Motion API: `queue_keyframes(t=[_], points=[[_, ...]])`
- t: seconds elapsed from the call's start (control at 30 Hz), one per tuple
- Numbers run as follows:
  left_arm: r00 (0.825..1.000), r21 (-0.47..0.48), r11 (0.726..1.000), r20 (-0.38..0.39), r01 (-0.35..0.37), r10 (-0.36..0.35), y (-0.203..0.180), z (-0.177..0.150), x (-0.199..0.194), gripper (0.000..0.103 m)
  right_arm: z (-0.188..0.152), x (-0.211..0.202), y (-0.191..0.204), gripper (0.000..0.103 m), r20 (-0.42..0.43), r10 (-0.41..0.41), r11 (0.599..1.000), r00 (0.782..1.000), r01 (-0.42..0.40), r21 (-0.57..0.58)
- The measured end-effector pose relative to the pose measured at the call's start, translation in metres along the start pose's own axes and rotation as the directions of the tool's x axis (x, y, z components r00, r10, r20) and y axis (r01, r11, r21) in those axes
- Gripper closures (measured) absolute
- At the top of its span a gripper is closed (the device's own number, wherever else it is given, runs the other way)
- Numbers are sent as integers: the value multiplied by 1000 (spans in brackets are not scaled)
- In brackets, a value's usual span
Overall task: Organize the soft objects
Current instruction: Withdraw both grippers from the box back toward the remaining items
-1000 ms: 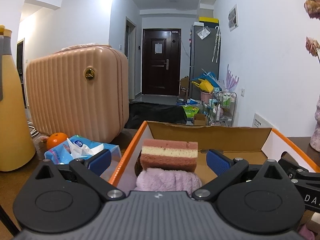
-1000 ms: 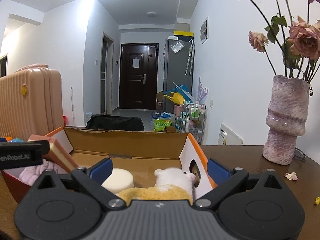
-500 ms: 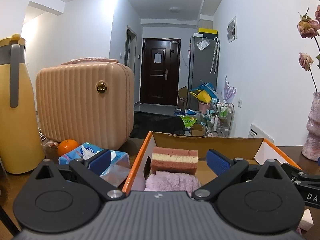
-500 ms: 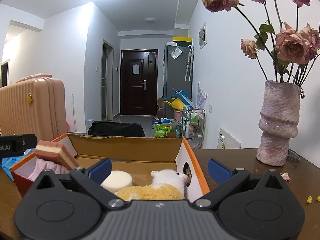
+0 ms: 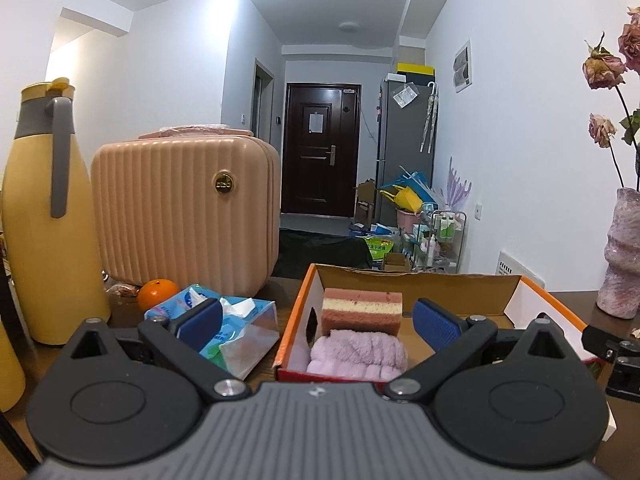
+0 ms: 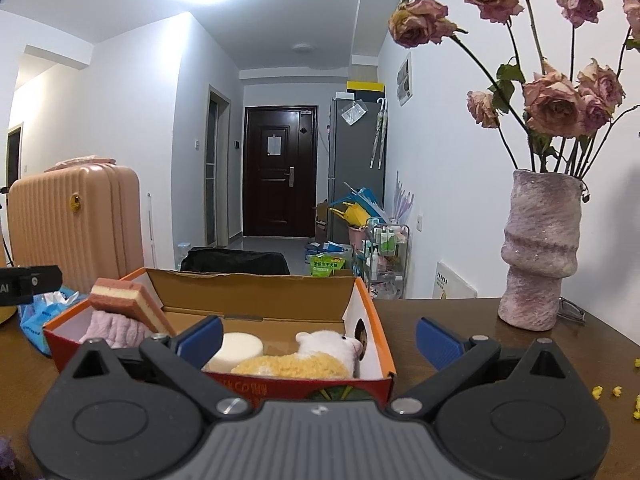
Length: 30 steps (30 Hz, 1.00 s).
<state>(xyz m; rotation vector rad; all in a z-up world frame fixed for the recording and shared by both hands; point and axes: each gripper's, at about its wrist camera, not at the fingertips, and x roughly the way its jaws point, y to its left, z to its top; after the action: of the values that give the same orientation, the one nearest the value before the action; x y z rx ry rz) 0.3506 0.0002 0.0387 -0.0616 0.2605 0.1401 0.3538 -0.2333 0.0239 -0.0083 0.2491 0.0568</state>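
A: Step? Looks like end of packing. The box (image 6: pixel 368 316) already holds four soft items, and both grippers sit back from it with nothing in them.

B: Finger state?

A: Left gripper (image 5: pixel 316 322) has its fingers spread wide, nothing between the pads. Right gripper (image 6: pixel 318 336) is the same, spread and empty.

B: Where's the stuff?

A: All in the box. In the right wrist view the layered sponge (image 6: pixel 126 300) sits at 10 o'clock, leaning on the purple towel (image 6: pixel 114 328). The white round sponge (image 6: pixel 236 350) is near centre, and the plush toy (image 6: pixel 304 358) lies at the near wall, around 6 o'clock.

B: Orientation?

A: The layered sponge's long axis runs 9-to-3 in the left wrist view, and it tilts, propped on the towel. The plush lies lengthwise, head toward 3 o'clock.

B: Next move?

A: Judgement: no loose soft item shows, except maybe the tissue pack (image 5: pixel 224 328) at 9 o'clock of the box. If it counts, the left gripper closes gently across it.
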Motion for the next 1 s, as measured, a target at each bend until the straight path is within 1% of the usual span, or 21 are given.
queue_keyframes(t=[0.1,0.5,1.0], points=[[1000,11,1000,5,-8,8,2,-3,-8,0,0,1,0,0,0,-1,1000,1000,1,-1],[1000,25,1000,13,-14,14,13,-12,-37,0,-11,-36,-8,0,5,3,1000,1000,-3,-1],[1000,38,999,19,6,-7,24,-23,-77,0,-24,-77,-5,0,9,24,1000,1000,-24,-19]])
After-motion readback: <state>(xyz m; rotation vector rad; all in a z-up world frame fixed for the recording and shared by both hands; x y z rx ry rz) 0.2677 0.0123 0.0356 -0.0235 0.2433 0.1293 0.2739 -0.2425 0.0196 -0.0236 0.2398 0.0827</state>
